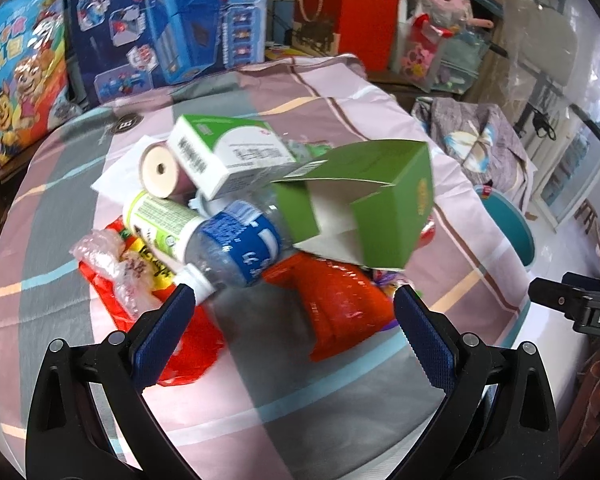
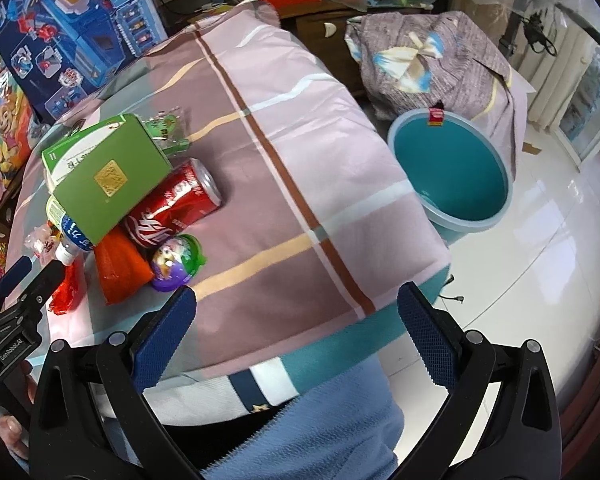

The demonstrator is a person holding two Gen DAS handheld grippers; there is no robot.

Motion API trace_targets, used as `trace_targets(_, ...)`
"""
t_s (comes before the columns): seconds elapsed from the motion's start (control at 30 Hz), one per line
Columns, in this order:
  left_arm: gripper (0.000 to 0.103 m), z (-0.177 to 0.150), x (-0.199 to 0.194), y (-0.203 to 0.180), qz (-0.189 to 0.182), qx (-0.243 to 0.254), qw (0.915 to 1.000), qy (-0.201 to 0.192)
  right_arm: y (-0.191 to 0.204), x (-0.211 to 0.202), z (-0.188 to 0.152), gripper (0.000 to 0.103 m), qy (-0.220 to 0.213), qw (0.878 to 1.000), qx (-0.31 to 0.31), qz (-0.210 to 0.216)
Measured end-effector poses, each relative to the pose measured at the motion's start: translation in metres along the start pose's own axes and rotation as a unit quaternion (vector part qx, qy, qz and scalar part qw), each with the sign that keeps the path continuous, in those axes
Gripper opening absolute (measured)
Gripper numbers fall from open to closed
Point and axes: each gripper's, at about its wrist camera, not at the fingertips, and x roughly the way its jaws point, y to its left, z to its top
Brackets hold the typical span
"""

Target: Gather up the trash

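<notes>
Blue-padded fingers of the left gripper point(image 1: 294, 300) fill the bottom of the left wrist view, jaws wide apart and holding nothing. Just beyond them, at the middle of the frame, lies the trash pile: a clear water bottle point(image 1: 230, 244) with a blue label, its white cap almost touching the left pad, an orange wrapper point(image 1: 340, 304) between the tips and slightly ahead, an open green carton point(image 1: 364, 208) at centre right, a white and green box point(image 1: 228, 156) and a paper roll point(image 1: 162, 166) above, and a red bag point(image 1: 180, 344) at lower left, all on the striped cloth point(image 1: 300, 392). At the bottom of the right wrist view the right gripper point(image 2: 296, 300) likewise stands open and empty, over the near edge of the cloth. The pile sits at middle left, with a red cola can point(image 2: 172, 208) and a purple and green toy egg point(image 2: 176, 260) just ahead of the left pad. A teal bucket point(image 2: 508, 184) at right centre stands on the floor beside the cloth's edge, its inside apparently bare. Judging by that, collecting has barely begun: every piece seems left to move.
</notes>
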Motion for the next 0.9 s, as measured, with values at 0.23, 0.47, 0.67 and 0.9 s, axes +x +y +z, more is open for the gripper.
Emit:
trace_targets(0.23, 0.099, 0.004, -0.002, 0.041, 0.016, -0.033, 0.9993, -0.003, 0.045, 0.0, 0.014, 0.097, -0.01, 0.999, -0.038, 0.013)
trace_targets(0.47, 0.099, 0.014, -0.005, 0.09, 0.031, -0.07, 0.997, -0.01, 0.104, 0.018, 0.023, 0.097, -0.01, 0.996, -0.089, 0.029)
trace_targets(0.67, 0.099, 0.01, 0.001, 0.115, 0.031, -0.078, 0.9965, 0.002, 0.139, 0.033, 0.03, 0.097, -0.032, 0.992, -0.121, 0.009)
trace_targets(0.9, 0.099, 0.026, 0.013, 0.125, 0.006, -0.091, 0.9957, 0.013, 0.155, 0.046, 0.035, 0.091, -0.068, 0.986, -0.152, -0.019)
